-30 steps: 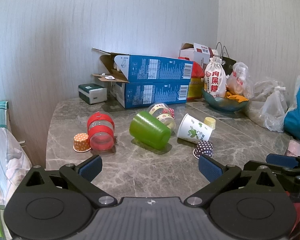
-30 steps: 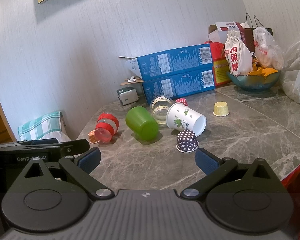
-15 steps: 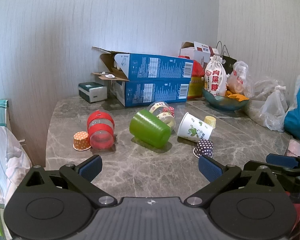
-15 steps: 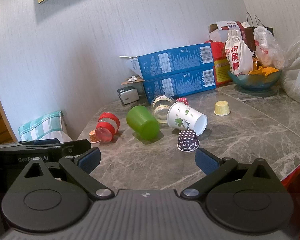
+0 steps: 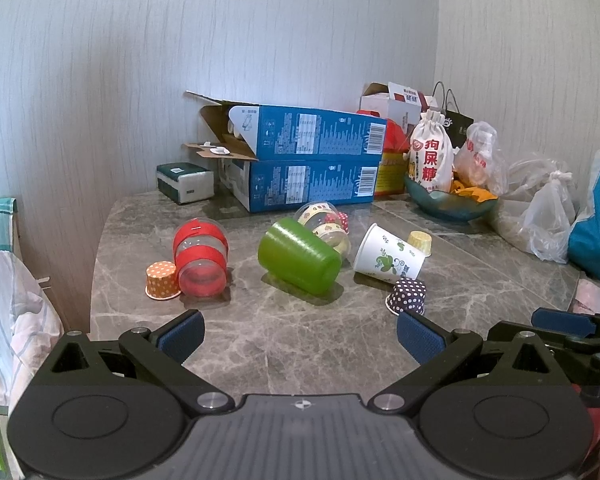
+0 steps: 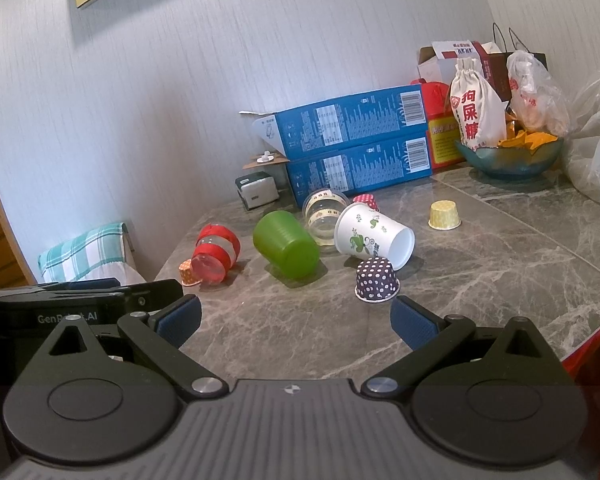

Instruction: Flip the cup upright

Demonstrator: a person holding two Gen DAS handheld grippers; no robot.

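Note:
Several cups lie on a grey marble table [image 5: 300, 340]. A green plastic cup [image 5: 298, 256] [image 6: 286, 245] lies on its side in the middle. A white paper cup with green print [image 5: 388, 254] [image 6: 374, 236] lies on its side to its right. A clear cup with red bands [image 5: 200, 258] [image 6: 216, 254] lies on its side at the left. A clear taped cup [image 5: 324, 226] [image 6: 324, 214] lies behind the green one. My left gripper [image 5: 300, 338] and right gripper [image 6: 296, 322] are both open and empty, near the table's front edge.
Small dotted cupcake cups stand upside down: purple [image 5: 407, 296] [image 6: 377, 280], orange [image 5: 162, 280], yellow [image 6: 444, 214], red [image 6: 366, 201]. Two blue boxes [image 5: 304, 164] are stacked at the back wall, with a bowl [image 5: 448, 204] and bags [image 5: 548, 216] at the right.
Both grippers have moved slightly forward toward the cups. Nothing on the table has moved.

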